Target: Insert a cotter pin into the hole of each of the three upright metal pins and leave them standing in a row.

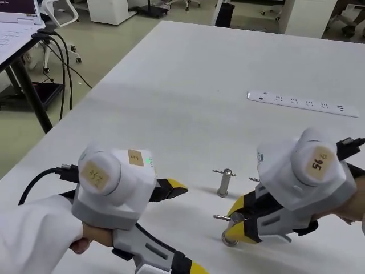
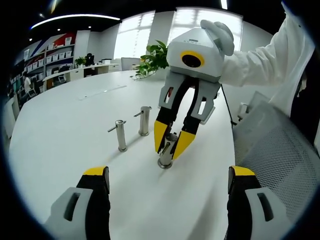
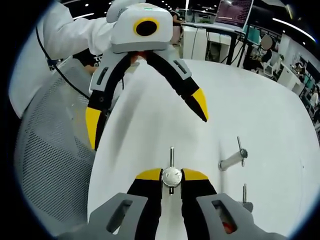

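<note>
White table (image 1: 188, 68): your right gripper (image 1: 232, 222) clamps the near upright pin (image 3: 171, 176); your left gripper (image 3: 147, 117), jaws apart, faces it.

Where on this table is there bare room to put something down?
Bare: the wide table stretch from the power strip to the left edge. Crowded: the near edge, where three pins stand and the right tool grips one.

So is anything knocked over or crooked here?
Nothing stands out. All three metal pins stand upright on the table, none tipped over. The right gripper is shut on the end one, and the left gripper is open.
</note>
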Tool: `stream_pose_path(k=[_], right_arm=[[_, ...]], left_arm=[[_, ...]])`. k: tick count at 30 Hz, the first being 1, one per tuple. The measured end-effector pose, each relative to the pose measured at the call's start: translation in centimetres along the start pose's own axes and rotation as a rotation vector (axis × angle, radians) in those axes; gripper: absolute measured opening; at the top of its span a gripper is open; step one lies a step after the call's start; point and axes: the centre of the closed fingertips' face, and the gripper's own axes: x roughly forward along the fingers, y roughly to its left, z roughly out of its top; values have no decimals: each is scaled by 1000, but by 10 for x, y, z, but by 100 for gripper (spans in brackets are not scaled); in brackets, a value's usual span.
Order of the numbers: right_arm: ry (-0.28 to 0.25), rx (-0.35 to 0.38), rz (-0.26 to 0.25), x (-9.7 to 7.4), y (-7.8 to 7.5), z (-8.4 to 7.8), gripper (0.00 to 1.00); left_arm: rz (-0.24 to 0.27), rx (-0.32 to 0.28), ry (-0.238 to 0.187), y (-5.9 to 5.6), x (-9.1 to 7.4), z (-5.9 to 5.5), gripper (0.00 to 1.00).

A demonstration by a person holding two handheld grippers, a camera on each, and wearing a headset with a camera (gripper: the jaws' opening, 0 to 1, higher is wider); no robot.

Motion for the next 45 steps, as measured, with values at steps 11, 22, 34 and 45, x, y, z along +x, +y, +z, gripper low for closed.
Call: stream_pose_path(k=[11, 22, 34, 45], right_arm=[[-29, 40, -42, -17, -4, 0, 8], [-35, 108, -116, -56, -15, -30, 8], [-12, 137, -168, -89, -33, -72, 8], [-25, 149, -180, -90, -56, -85, 8]], left_arm=[[34, 4, -8, 6, 0, 3, 99], [60, -22, -33, 11, -6, 11, 99], [74, -33, -27, 14, -10, 13, 99], [79, -39, -22, 13, -11, 14, 98]])
